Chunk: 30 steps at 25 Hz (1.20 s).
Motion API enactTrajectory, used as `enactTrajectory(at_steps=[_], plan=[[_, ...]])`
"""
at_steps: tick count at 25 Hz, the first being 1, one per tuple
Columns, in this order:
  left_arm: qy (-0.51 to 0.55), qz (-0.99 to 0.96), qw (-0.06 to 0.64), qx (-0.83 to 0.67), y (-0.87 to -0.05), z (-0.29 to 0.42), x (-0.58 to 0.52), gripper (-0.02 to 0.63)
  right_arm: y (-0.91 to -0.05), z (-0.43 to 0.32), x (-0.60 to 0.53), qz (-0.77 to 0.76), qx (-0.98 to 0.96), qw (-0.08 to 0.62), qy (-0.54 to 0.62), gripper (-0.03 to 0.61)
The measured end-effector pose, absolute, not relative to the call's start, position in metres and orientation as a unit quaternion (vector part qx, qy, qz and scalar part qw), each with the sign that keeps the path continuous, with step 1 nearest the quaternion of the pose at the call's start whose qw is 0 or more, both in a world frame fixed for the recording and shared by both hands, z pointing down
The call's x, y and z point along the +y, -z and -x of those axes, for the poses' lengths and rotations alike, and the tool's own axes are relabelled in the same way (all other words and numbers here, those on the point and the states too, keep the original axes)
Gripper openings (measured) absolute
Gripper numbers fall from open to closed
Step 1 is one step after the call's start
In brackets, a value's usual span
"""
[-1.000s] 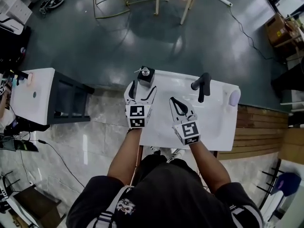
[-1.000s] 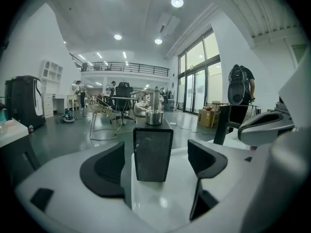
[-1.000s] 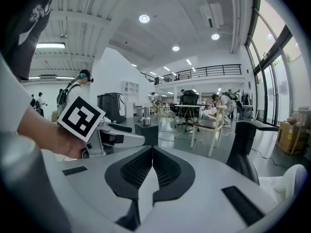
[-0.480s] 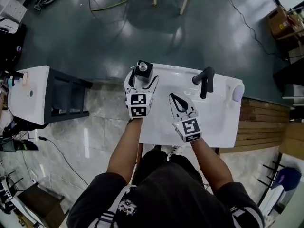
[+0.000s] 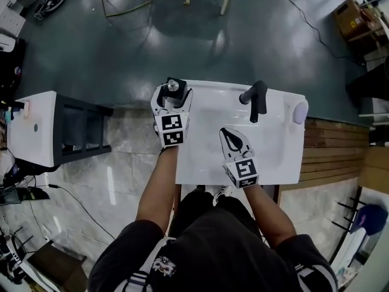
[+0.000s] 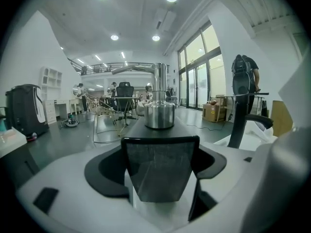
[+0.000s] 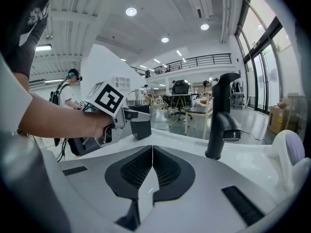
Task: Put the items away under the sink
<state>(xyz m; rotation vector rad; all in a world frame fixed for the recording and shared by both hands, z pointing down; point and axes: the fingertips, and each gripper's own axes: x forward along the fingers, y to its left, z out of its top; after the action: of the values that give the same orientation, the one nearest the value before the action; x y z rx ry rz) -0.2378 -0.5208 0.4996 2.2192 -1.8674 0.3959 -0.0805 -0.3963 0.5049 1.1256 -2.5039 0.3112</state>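
Observation:
A black square bottle (image 5: 177, 94) with a silver pump top stands on the back left corner of the white sink (image 5: 200, 169). My left gripper (image 5: 172, 90) is open and its jaws flank the bottle. In the left gripper view the bottle (image 6: 159, 169) fills the gap between the pads; I cannot see them pressing on it. My right gripper (image 5: 230, 131) is shut and empty, low over the front of the basin, with its jaws (image 7: 152, 147) meeting edge to edge. From there the bottle (image 7: 142, 129) and the left hand show at the left.
A black faucet (image 5: 254, 99) rises at the back of the sink. A pale lilac item (image 5: 299, 111) lies at its right end. A white unit (image 5: 33, 126) with a black frame (image 5: 82, 129) stands to the left. Wooden planks (image 5: 328, 157) run along the right.
My left gripper has moved forward and its open jaws now stand on either side of the bottle. My right gripper has drawn back toward the sink's front edge and sunk, still shut.

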Motion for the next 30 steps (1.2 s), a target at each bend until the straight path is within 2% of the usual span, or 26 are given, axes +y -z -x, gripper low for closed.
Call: enactTrajectory(at_steps=[2, 19, 30], plan=[[-0.131, -0.753, 0.102, -0.637, -0.499, 0.238, -0.52, 0.314, -0.503, 0.079, -0.399, -0.408, -0.887, 0.183, -0.111, 0.023], [-0.12, -0.751, 0.087, -0.644, -0.495, 0.238, -0.515, 0.31, -0.498, 0.068, -0.393, -0.437, -0.875, 0.171, -0.119, 0.023], [-0.109, -0.756, 0.085, -0.64, -0.473, 0.212, -0.46, 0.308, -0.482, 0.053, -0.369, -0.452, -0.873, 0.154, -0.096, 0.022]])
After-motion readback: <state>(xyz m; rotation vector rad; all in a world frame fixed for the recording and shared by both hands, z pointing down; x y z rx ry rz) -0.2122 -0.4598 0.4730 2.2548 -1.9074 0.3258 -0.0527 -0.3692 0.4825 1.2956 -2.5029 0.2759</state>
